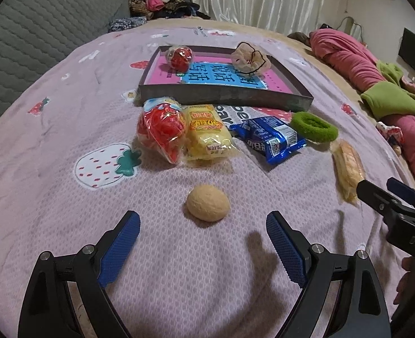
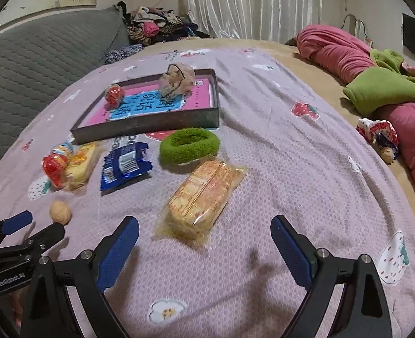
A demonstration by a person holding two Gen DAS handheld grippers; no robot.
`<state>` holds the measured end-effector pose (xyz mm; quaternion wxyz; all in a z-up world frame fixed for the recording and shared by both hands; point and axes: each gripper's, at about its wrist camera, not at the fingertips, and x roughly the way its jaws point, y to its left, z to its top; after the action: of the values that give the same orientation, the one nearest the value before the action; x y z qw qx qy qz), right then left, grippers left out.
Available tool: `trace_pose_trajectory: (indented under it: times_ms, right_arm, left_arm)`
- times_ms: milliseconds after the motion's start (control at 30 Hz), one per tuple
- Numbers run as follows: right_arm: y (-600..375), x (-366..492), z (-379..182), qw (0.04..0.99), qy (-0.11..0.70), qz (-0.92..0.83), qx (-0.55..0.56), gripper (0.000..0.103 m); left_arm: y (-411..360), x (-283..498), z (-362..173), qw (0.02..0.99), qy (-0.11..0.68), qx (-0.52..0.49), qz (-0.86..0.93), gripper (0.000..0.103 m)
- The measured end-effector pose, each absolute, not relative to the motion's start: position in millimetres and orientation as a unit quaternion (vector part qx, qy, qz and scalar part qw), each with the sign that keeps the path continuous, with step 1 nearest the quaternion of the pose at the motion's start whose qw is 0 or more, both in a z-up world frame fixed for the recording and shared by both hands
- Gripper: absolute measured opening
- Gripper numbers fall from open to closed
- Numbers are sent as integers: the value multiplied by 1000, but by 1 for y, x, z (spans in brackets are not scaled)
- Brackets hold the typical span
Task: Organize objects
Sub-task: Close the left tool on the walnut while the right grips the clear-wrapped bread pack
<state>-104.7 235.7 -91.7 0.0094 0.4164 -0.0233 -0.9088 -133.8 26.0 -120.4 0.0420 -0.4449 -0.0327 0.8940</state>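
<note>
The left gripper [image 1: 203,225] and right gripper [image 2: 204,229] hover side by side, jaws spread wide, gripping nothing.

Black claw [image 1: 203,222], blue ribbed pads [image 1: 120,249]

Shallow dark tray [image 1: 224,95] upper centre, holding red candy ball [image 1: 179,56] and beige scrunchie [image 1: 249,57]. Below it, on bed: red-wrapped snack [image 1: 162,129], yellow packet [image 1: 207,135], blue wrapper [image 1: 269,138], green scrunchie [image 1: 314,126], biscuit pack [image 2: 204,197], walnut [image 1: 207,202].

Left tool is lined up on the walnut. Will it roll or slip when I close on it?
Likely hard and rounded, so the walnut may squirt from the open left tool if pinched off-centre. The soft blanket should limit rolling. It looks light, so a gentle squeeze probably suffices.
</note>
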Motion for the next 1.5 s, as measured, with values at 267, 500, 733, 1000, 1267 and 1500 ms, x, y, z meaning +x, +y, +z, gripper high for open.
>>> trace_pose_trajectory:
  times_ms: [267,500,733,1000,1267,1500]
  right_arm:
    - [242,-133,-105,-4,-55,-898,437,95]
    - [241,-142,-112,0,-65,-895,442,95]
    - [240,-147,-120,12,-81,-890,448,95]
    - [235,-157,-125,1,-69,-886,458,86]
    - [230,-153,-122,9,-47,-893,447,61]
    - [222,-141,-119,44,-37,-895,442,48]
  left_arm:
    - [21,-150,-130,41,-44,-452,890,92]
    - [18,-159,-134,43,-41,-450,891,91]
    - [22,-160,-138,45,-23,-448,893,85]
    - [24,-160,-137,55,-23,-443,894,48]
    - [25,-157,-139,68,-22,-443,894,36]
    - [22,-155,-139,73,-28,-443,893,36]
